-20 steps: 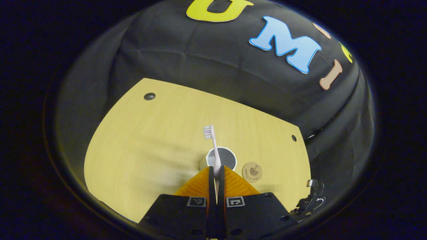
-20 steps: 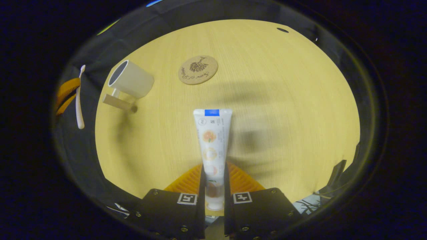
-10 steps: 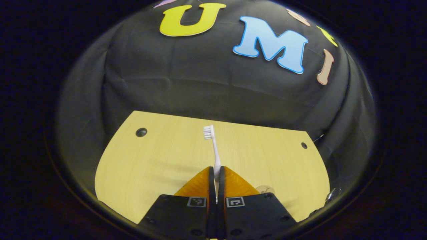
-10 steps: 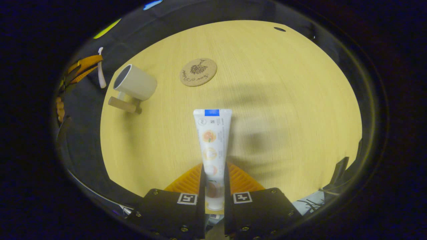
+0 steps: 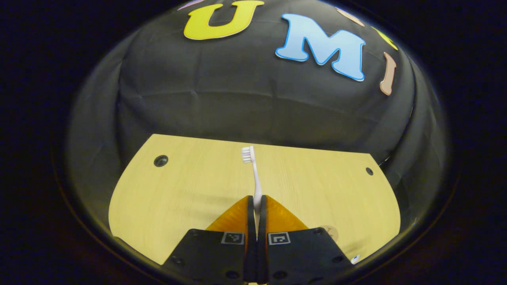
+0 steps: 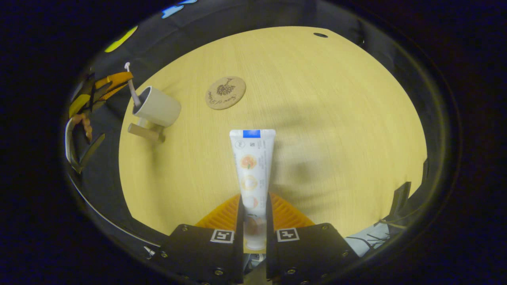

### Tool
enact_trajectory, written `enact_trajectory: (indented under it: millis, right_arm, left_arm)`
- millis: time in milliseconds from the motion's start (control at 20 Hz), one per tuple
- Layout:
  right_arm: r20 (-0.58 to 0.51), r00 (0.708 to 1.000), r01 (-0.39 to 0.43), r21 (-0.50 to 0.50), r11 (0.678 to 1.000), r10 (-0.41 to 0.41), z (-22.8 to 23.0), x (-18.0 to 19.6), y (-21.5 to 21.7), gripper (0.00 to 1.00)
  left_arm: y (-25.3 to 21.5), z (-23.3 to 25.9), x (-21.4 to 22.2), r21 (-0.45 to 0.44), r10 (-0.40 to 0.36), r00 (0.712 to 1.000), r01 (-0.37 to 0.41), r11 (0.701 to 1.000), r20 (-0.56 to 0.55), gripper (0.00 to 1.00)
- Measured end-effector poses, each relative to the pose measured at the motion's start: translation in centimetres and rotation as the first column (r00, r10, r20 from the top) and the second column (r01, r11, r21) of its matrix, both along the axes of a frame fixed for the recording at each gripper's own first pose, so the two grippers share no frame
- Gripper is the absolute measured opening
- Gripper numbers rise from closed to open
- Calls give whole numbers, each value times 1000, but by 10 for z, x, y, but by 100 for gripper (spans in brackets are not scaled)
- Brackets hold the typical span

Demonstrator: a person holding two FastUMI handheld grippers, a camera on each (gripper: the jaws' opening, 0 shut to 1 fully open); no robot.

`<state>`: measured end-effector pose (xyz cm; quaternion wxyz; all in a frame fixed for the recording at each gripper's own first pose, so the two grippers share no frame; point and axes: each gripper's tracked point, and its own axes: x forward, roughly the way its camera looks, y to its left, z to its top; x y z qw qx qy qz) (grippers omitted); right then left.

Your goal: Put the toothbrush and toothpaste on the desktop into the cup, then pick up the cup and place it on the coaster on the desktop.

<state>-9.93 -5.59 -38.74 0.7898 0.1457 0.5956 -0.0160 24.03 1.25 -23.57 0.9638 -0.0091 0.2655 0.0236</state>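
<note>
In the left gripper view my left gripper (image 5: 256,202) is shut on a white toothbrush (image 5: 255,178), whose bristle head points up and away over the desk. The right gripper view has that left gripper (image 6: 113,81) at the far left, holding the toothbrush (image 6: 132,89) nearly upright, its lower end at the mouth of the white cup (image 6: 159,109). The cup has a wooden handle (image 6: 144,133). My right gripper (image 6: 253,206) is shut on a white toothpaste tube (image 6: 252,166), held above the desk's near side. A round cork coaster (image 6: 225,87) lies right of the cup.
The yellow wooden desk (image 6: 336,118) has small dark holes near its far corners (image 5: 160,160). Part of the coaster (image 5: 331,232) peeks out beside the left gripper's body. A hand (image 6: 84,122) shows at the far left. Cables (image 6: 380,233) hang off the near right edge.
The left gripper swung toward the cup and turned the toothbrush upright, bringing its lower end to the cup's mouth. Its view tilted up, losing the cup. The right gripper kept hold of the tube.
</note>
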Motion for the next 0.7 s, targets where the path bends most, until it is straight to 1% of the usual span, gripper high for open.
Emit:
enact_trajectory:
  millis: [50, 100, 250, 350, 400, 450, 500, 550, 600, 650, 700]
  right_arm:
    - [-1, 1000, 5, 0, 1000, -5, 1, 0, -1, 25]
    - [0, 1000, 8, -2, 1000, -8, 1, 0, -3, 24]
    - [8, 1000, 23, 0, 1000, -23, 4, 3, -6, 24]
    - [8, 999, 32, 1, 1000, -32, 4, 3, -7, 25]
    - [9, 999, 34, -2, 999, -34, 4, 3, -9, 24]
    - [9, 999, 39, -5, 999, -39, 4, 3, -10, 25]
    - [12, 999, 44, -4, 999, -44, 5, 4, -11, 24]
    - [16, 999, 52, -2, 999, -52, 7, 5, -13, 24]
    - [19, 998, 56, -1, 998, -56, 9, 5, -15, 24]
    - [21, 998, 60, -2, 998, -60, 10, 6, -16, 24]
    - [23, 998, 63, -1, 998, -63, 9, 6, -17, 24]
  left_arm:
    - [1, -6, 0, 7, 3, 1000, -3, 1000, -16, 8]
    - [0, -9, -1, 2, -1, 1000, 1, 1000, -28, 12]
    - [3, -10, 2, -4, 18, 1000, -18, 1000, -3, 12]
    - [1, -8, 3, -8, 6, 1000, -6, 1000, 20, 12]
    - [1, -7, 4, -8, -1, 1000, 1, 1000, 29, 8]
    - [1, -7, 4, -4, -1, 999, 1, 1000, 32, 8]
    - [2, -7, 4, -3, -3, 999, 3, 1000, 37, 11]
    - [2, -7, 4, 5, -2, 999, 1, 1000, 40, 12]
    - [2, -6, 4, 6, -4, 999, 4, 1000, 47, 16]
    - [1, -6, 3, 14, -5, 999, 4, 1000, 54, 15]
    - [0, -4, 4, 29, -6, 998, 4, 1000, 70, 12]
